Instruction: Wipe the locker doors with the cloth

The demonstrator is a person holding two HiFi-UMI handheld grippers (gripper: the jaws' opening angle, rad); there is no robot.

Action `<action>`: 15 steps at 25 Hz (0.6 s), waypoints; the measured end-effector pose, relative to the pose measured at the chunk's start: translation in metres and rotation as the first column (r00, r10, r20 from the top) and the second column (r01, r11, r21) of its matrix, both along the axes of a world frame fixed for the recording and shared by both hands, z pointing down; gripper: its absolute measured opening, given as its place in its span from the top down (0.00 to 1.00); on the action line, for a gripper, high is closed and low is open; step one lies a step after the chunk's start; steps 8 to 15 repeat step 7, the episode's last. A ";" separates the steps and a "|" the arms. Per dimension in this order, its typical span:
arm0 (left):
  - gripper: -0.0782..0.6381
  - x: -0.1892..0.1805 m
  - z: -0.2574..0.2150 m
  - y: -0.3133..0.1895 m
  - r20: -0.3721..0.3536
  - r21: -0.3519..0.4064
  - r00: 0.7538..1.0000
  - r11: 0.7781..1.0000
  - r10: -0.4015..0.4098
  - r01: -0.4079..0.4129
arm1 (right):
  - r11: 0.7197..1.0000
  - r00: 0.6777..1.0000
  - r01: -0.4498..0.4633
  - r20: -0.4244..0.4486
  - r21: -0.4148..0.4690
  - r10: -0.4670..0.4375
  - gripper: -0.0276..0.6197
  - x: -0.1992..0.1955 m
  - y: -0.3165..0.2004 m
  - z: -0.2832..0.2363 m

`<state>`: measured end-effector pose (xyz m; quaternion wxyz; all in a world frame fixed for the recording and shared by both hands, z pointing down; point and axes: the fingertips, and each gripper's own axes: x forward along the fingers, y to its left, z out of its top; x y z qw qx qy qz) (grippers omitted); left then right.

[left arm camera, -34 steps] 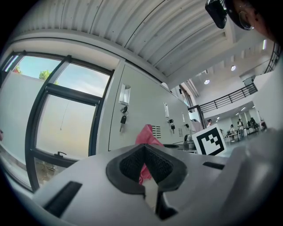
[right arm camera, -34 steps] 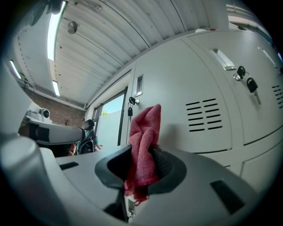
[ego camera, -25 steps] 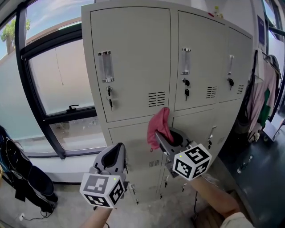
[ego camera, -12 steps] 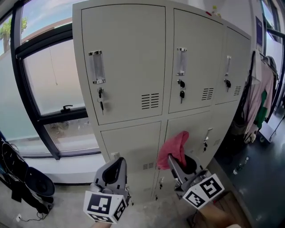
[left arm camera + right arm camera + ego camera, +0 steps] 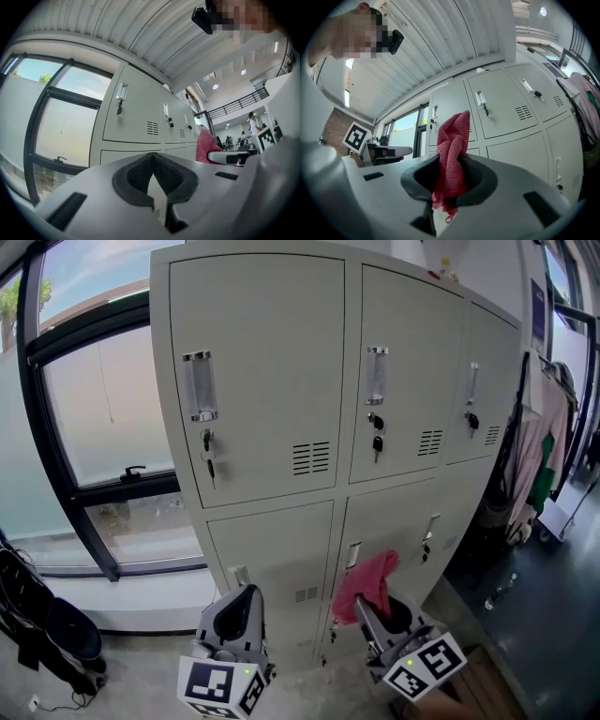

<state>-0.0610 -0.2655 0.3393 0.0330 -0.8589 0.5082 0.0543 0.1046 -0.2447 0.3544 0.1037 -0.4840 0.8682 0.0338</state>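
A grey bank of lockers (image 5: 272, 399) stands ahead, with upper and lower doors, key locks and vents. A pink cloth (image 5: 366, 585) sticks up out of my right gripper (image 5: 373, 613), which is shut on it low in the head view, in front of the lower middle door (image 5: 394, 521) and apart from it. The right gripper view shows the cloth (image 5: 451, 154) pinched between the jaws. My left gripper (image 5: 236, 613) hangs low at the left before the lower left door (image 5: 272, 549), shut with nothing in it; its jaws meet in the left gripper view (image 5: 154, 187).
A large window (image 5: 94, 418) with a dark frame is left of the lockers. Dark bags (image 5: 42, 624) lie on the floor at the far left. Clothes (image 5: 544, 456) hang to the right of the lockers. A bottle (image 5: 497, 592) lies on the dark floor.
Both grippers have dropped lower in the head view and drawn back from the lockers. The cloth has gone down from the upper door's lower edge to the lower door's height.
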 end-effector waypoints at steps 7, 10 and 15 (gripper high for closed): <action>0.88 0.008 0.002 0.004 -0.010 -0.005 0.999 0.999 0.033 -0.033 | 1.000 1.000 0.010 -0.007 -0.008 -0.010 0.83 -0.010 0.007 -0.002; 0.88 0.008 0.002 0.004 -0.010 -0.005 0.999 0.999 0.033 -0.033 | 1.000 1.000 0.010 -0.007 -0.008 -0.010 0.83 -0.010 0.007 -0.002; 0.88 0.008 0.002 0.004 -0.010 -0.005 0.999 0.999 0.033 -0.033 | 1.000 1.000 0.010 -0.007 -0.008 -0.010 0.83 -0.010 0.007 -0.002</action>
